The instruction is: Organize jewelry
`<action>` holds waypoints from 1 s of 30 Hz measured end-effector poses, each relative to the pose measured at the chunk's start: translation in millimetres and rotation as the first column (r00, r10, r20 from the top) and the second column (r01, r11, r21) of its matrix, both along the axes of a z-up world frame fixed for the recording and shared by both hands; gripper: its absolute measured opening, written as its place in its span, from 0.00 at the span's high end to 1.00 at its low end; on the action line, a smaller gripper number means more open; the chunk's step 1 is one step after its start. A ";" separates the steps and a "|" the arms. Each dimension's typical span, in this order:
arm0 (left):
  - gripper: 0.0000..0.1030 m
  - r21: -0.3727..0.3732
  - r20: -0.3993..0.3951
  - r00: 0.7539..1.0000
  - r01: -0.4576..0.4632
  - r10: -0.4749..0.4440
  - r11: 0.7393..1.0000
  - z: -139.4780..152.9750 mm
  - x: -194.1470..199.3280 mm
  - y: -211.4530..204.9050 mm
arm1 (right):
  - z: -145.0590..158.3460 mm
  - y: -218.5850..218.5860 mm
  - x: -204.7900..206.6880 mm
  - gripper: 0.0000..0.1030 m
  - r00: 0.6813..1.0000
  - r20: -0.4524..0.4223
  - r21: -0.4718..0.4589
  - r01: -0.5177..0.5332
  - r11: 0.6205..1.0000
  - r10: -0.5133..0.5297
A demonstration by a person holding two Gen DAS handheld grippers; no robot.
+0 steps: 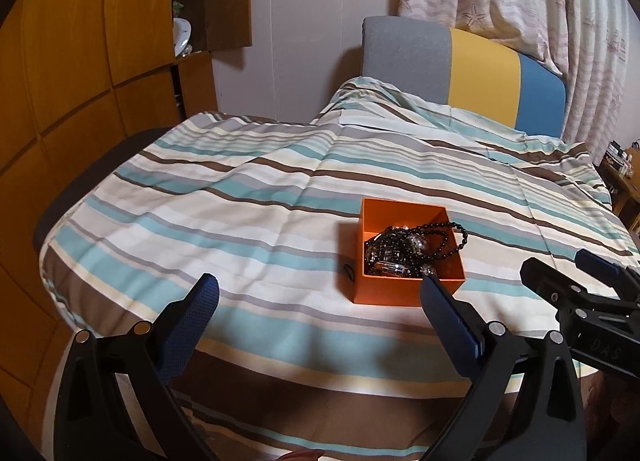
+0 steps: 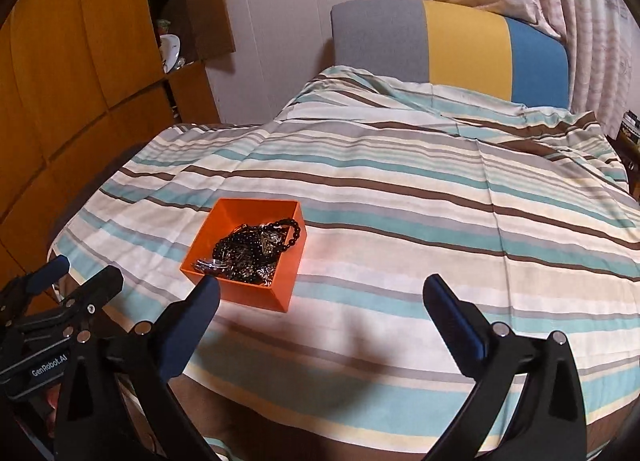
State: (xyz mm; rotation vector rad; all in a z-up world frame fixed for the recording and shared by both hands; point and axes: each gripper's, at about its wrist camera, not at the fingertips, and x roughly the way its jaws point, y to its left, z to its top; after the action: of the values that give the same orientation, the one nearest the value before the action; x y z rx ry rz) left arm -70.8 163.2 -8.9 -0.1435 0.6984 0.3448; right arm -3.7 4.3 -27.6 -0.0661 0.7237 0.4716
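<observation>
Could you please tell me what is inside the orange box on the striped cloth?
The orange box holds a tangled jewelry pile with a black bead strand on top. Pieces underneath and the box floor are mostly covered.

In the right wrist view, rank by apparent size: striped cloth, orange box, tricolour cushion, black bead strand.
1. striped cloth
2. tricolour cushion, though farther away
3. orange box
4. black bead strand
</observation>
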 end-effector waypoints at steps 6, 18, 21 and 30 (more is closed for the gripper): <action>0.03 -0.009 0.007 1.000 -0.006 0.006 1.000 0.3 -2.4 2.2 | 1.9 0.5 -3.1 0.02 1.000 0.013 -0.003 -0.004 1.000 0.004; 0.03 -0.017 -0.002 1.000 -0.015 0.015 1.000 -3.4 -2.1 4.0 | 0.5 0.2 -2.7 0.02 1.000 0.008 -0.001 -0.006 1.000 0.006; 0.03 -0.013 -0.003 1.000 -0.010 0.010 1.000 -4.0 -2.3 2.6 | 0.6 0.7 -2.8 0.02 1.000 0.008 0.000 -0.008 1.000 0.008; 0.03 -0.011 -0.004 1.000 -0.011 0.011 1.000 -4.4 -2.0 1.2 | 0.5 0.8 -3.1 0.02 1.000 0.008 0.001 -0.008 1.000 0.008</action>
State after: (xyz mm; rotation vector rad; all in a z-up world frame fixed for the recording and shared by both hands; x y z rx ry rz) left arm -72.8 164.4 -13.4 -0.1571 0.7040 0.3516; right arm -6.8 5.1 -27.1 -0.0699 0.7161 0.4792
